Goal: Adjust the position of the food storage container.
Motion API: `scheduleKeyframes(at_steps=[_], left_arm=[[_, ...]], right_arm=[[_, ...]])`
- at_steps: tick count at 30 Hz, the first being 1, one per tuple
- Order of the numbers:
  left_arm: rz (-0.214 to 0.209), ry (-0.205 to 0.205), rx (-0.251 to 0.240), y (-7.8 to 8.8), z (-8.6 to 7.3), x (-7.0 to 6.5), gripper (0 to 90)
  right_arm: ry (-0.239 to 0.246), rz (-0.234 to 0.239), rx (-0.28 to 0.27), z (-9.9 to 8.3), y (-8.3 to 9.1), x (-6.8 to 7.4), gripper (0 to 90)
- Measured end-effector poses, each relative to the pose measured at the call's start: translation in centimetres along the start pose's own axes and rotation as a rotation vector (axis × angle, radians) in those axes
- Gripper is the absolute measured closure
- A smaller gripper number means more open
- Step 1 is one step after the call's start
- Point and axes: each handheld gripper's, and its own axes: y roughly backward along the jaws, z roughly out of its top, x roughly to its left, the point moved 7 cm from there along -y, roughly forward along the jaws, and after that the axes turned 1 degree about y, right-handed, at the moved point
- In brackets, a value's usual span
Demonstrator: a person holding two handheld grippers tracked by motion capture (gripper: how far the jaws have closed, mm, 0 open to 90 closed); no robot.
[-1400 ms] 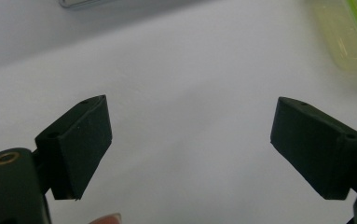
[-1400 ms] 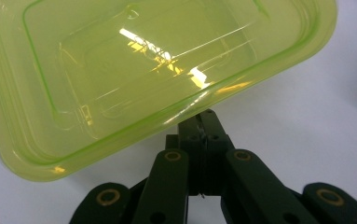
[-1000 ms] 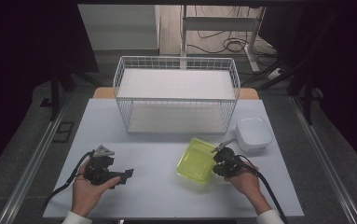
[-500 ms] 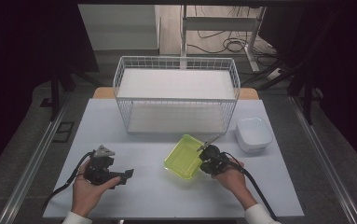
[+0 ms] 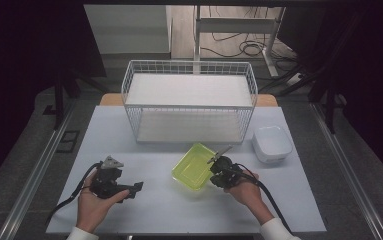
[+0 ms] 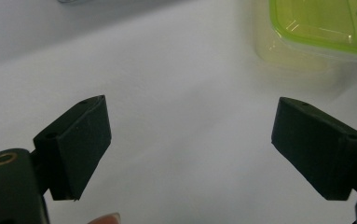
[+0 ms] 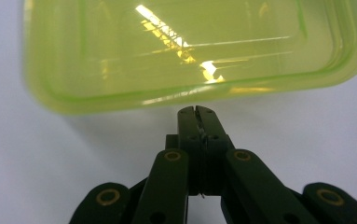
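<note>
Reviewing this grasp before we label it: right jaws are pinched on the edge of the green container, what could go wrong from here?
1. The right gripper is shut on just the thin rim of the green container, which looks tilted; a grip that shallow may slip or let it swing.
2. The white bowl and wire basket stand close by; a swinging container could knock them.
3. The left gripper is open and apart, so nothing steadies the far side.

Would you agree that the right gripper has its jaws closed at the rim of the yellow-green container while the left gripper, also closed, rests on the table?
Not quite: the left gripper is open. The left gripper view shows its jaws spread wide over bare table. The right gripper is indeed closed at the rim of the yellow-green container.
</note>
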Motion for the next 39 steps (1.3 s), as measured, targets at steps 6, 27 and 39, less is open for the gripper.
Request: scheduleKeyframes(at_steps=[6,27,39], left_arm=[[-0.009,0.005,0.000,0.0,0.1,0.0,11.3],[-0.016,-0.001,0.005,-0.1,0.0,-0.1,11.2],[-0.017,-0.002,0.003,0.0,0.0,-0.1,11.2]], right_arm=[[0.050,0.043,-0.008,-0.1,0.5,1.3,89.0],[0.142,0.064,0.005,4.8,-3.0,6.7,89.0],[0.093,0.112,-0.093,5.7,0.5,5.1,89.0]])
